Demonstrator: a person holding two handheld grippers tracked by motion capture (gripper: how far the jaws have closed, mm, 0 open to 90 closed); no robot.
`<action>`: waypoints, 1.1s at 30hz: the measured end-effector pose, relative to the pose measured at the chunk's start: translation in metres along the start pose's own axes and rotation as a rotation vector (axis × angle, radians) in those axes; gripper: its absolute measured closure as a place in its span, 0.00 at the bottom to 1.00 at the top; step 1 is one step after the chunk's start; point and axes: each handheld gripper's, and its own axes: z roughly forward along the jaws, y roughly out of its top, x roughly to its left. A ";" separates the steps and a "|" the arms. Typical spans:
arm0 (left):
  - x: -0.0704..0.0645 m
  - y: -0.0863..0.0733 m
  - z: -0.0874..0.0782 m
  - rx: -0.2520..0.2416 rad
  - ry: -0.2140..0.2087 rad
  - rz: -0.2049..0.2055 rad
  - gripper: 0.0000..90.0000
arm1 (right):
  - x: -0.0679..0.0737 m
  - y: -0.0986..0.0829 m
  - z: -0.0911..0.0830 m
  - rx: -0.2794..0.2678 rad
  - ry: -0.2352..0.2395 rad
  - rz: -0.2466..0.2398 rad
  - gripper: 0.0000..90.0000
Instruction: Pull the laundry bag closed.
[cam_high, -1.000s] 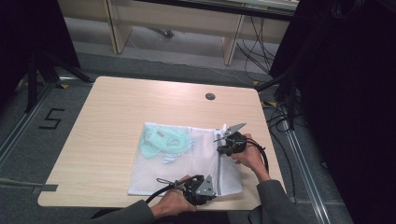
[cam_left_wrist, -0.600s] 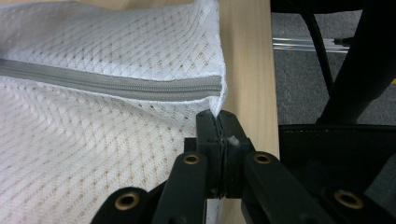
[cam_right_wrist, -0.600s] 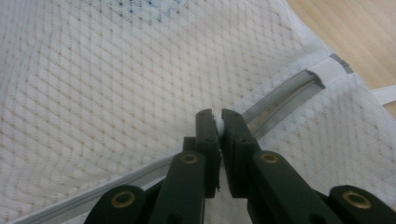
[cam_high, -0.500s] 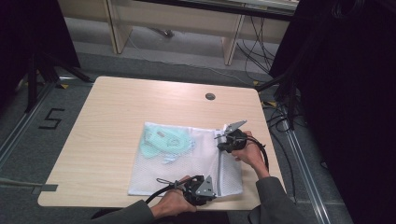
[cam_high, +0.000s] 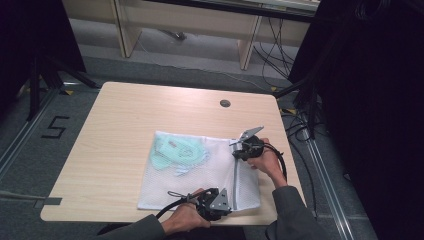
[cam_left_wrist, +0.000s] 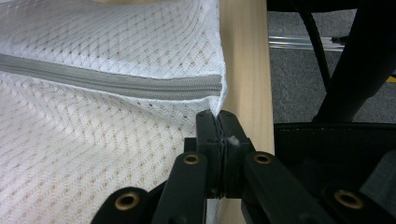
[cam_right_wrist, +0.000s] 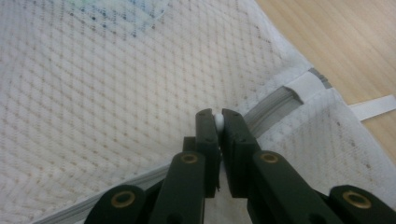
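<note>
A white mesh laundry bag (cam_high: 200, 180) lies flat on the wooden table (cam_high: 150, 110), with a pale green garment (cam_high: 177, 152) inside at its far left. A grey zipper (cam_high: 235, 177) runs along the bag's right side. My left gripper (cam_high: 230, 206) sits at the bag's near right corner; in the left gripper view the left gripper (cam_left_wrist: 218, 116) is shut on the mesh edge just past the zipper (cam_left_wrist: 116, 84) end. My right gripper (cam_high: 238, 151) is at the zipper's far end. In the right gripper view the right gripper (cam_right_wrist: 218, 116) is shut on the white zipper pull (cam_right_wrist: 218, 120).
A round cable grommet (cam_high: 225, 103) sits near the table's far edge. The table's right edge (cam_left_wrist: 247, 70) runs just beside the bag, with cables (cam_high: 300, 130) and dark stands on the floor past it. Bare wood (cam_high: 115, 150) lies left of the bag.
My right gripper has shifted slightly toward the far end of the zipper. The left gripper has stayed at the near corner.
</note>
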 end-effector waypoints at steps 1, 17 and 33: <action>0.000 0.000 0.000 0.001 0.001 0.004 0.99 | -0.002 0.000 -0.001 0.004 -0.003 -0.013 0.96; -0.001 0.000 -0.002 -0.006 0.000 -0.018 0.99 | -0.010 0.004 0.001 -0.023 -0.025 0.028 0.96; -0.004 0.000 0.000 0.010 -0.016 -0.013 0.99 | -0.017 0.005 0.003 -0.040 -0.042 0.046 0.96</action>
